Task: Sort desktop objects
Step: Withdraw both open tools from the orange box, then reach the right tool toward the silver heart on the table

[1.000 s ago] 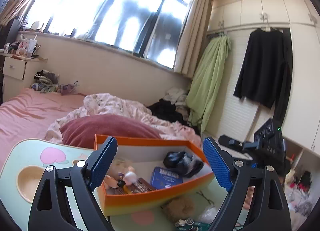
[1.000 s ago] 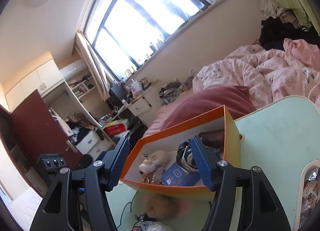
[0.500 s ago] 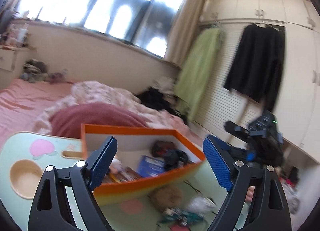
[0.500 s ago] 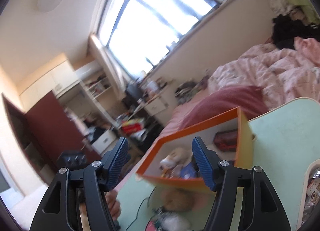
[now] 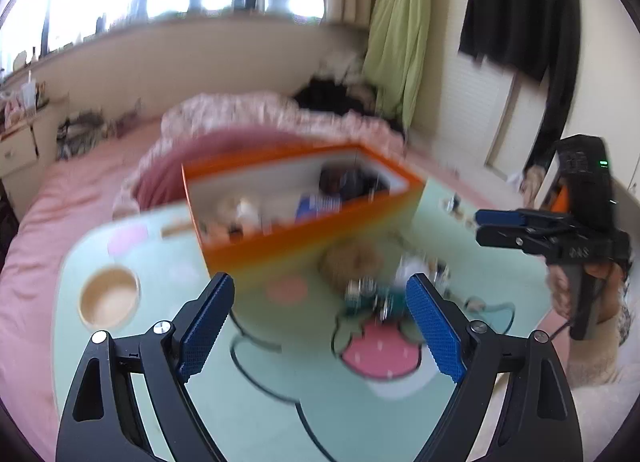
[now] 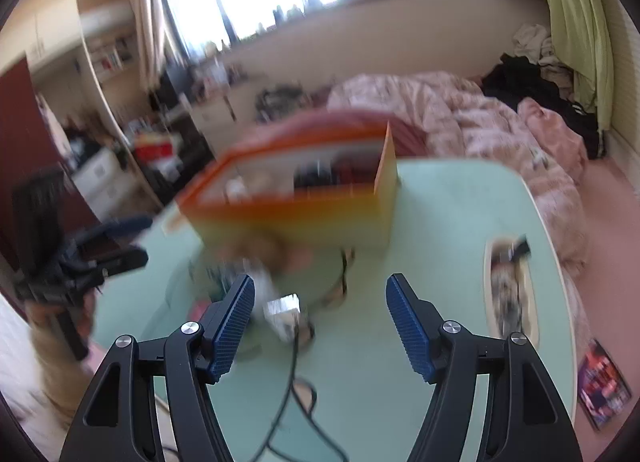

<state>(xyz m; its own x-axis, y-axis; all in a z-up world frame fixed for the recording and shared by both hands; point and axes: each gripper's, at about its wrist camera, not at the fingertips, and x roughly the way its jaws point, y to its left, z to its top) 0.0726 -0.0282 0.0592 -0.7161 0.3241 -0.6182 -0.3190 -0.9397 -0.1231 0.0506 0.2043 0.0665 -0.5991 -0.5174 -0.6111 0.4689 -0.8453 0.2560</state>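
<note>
Left gripper (image 5: 320, 326): jaws wide apart, empty, above the green table (image 5: 280, 374). Orange box (image 5: 304, 206): ahead of both jaws, blurred items inside. Small clutter (image 5: 376, 294): just beyond the jaws. Right gripper (image 6: 320, 326): jaws spread, empty; silver item (image 6: 286, 314) between them.

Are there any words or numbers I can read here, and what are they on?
"DAS", roughly, appears mirrored on the right gripper body.
Blue pack in the orange box: print too blurred to read.
Booklet beside the table: too blurred to read.
</note>
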